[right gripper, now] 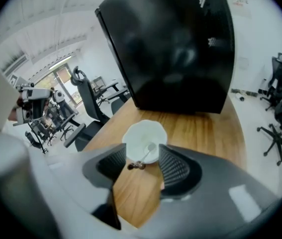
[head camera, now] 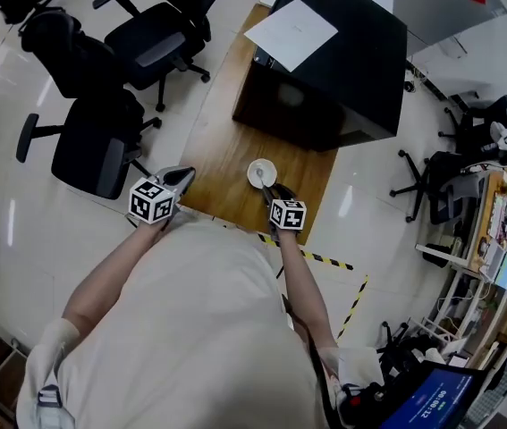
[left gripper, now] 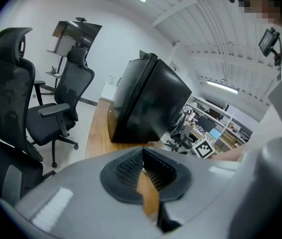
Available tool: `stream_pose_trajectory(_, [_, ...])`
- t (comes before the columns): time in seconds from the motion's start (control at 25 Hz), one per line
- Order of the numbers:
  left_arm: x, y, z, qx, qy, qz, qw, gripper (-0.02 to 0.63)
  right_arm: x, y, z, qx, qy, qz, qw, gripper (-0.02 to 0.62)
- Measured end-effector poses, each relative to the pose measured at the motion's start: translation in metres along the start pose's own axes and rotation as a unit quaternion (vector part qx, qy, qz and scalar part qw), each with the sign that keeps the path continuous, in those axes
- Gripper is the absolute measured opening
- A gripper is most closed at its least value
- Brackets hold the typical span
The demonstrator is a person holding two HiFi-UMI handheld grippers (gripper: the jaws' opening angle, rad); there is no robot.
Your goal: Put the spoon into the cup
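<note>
A white cup [head camera: 262,172] stands on the wooden table [head camera: 222,155] near its front edge. In the right gripper view the cup [right gripper: 145,138] holds a small metal spoon [right gripper: 145,153], bowl down inside and dark handle end sticking out over the near rim. My right gripper [right gripper: 143,164] [head camera: 272,191] is open just behind the cup. The handle end sits between the two pads and neither pad touches it. My left gripper [head camera: 181,178] [left gripper: 143,158] hovers at the table's left front corner, shut and with nothing in it.
A big black box [head camera: 333,61] with a white sheet [head camera: 291,32] on top fills the far half of the table. Black office chairs [head camera: 101,141] stand to the left on the pale floor. Yellow-black tape [head camera: 325,259] marks the floor by the table's front.
</note>
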State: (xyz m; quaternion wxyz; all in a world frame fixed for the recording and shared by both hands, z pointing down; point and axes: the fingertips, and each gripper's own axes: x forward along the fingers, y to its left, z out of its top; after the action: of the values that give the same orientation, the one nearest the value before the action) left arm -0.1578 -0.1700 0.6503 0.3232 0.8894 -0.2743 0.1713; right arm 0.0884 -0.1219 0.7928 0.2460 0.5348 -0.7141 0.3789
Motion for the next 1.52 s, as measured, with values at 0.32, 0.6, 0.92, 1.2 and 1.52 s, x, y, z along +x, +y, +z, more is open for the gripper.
stream_pose_trajectory(0.32, [-0.017, 0.033, 0.020, 0.017, -0.007, -0.050, 0.9986, 0.000, -0.051, 0.003, 0.002, 0.086, -0.100, -0.091, 0.987, 0.206])
stream_pose_trajectory(0.6, [-0.032, 0.059, 0.061, 0.008, -0.053, -0.121, 0.9913, 0.000, -0.067, 0.056, 0.030, 0.151, -0.209, -0.091, 0.962, 0.204])
stream_pose_trajectory(0.92, [-0.030, 0.043, 0.064, 0.028, -0.061, -0.151, 0.9862, 0.000, -0.083, 0.103, 0.077, 0.162, -0.286, 0.005, 0.944, 0.204])
stream_pose_trajectory(1.2, [-0.027, 0.031, 0.016, 0.028, -0.019, -0.125, 0.9915, 0.000, -0.107, 0.121, 0.083, 0.121, -0.285, 0.084, 0.947, 0.164])
stream_pose_trajectory(1.52, [-0.005, -0.024, 0.005, 0.044, -0.015, -0.132, 0.9901, 0.000, -0.157, 0.074, 0.052, 0.127, -0.291, 0.062, 0.946, 0.123])
